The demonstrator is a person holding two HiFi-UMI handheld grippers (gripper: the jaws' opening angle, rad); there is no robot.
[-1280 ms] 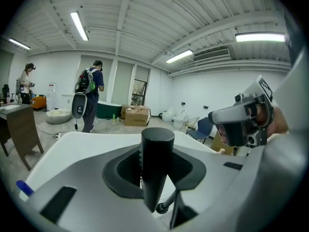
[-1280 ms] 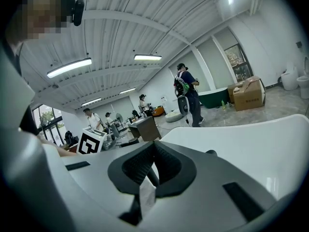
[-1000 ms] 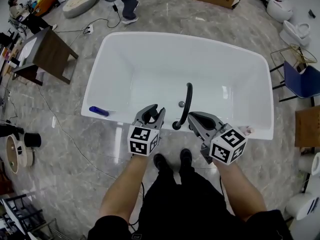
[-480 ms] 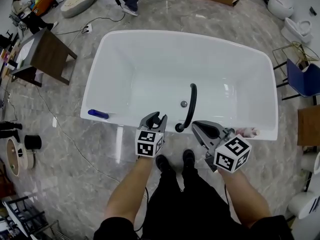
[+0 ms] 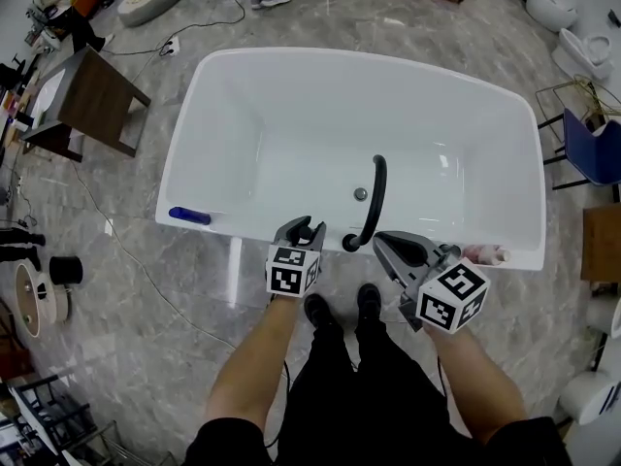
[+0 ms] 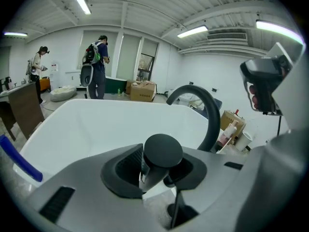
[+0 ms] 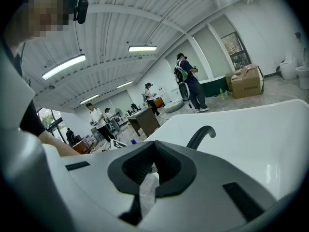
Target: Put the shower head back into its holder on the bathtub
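The shower head point(image 6: 163, 151) is a black round cap on a pale stem, and my left gripper point(image 6: 161, 164) is shut on it. In the head view my left gripper point(image 5: 301, 227) sits low at the near rim of the white bathtub point(image 5: 291, 58), just left of the black arched faucet point(image 5: 376, 187). The holder is hidden under the gripper. A thin dark hose point(image 6: 175, 208) hangs below the jaws. My right gripper point(image 5: 390, 245) hovers over the same rim right of the faucet, shut with nothing in it point(image 7: 153, 151).
A blue object point(image 5: 189, 216) lies on the tub's near-left rim and a pale bottle point(image 5: 482, 254) on the near-right rim. A dark wooden table point(image 5: 92, 105) stands left of the tub and a blue chair point(image 5: 594, 149) to its right. People stand beyond the tub point(image 6: 96, 66).
My left gripper has sunk toward the tub's near rim with the shower head still in it. The right gripper has dropped a little beside the faucet.
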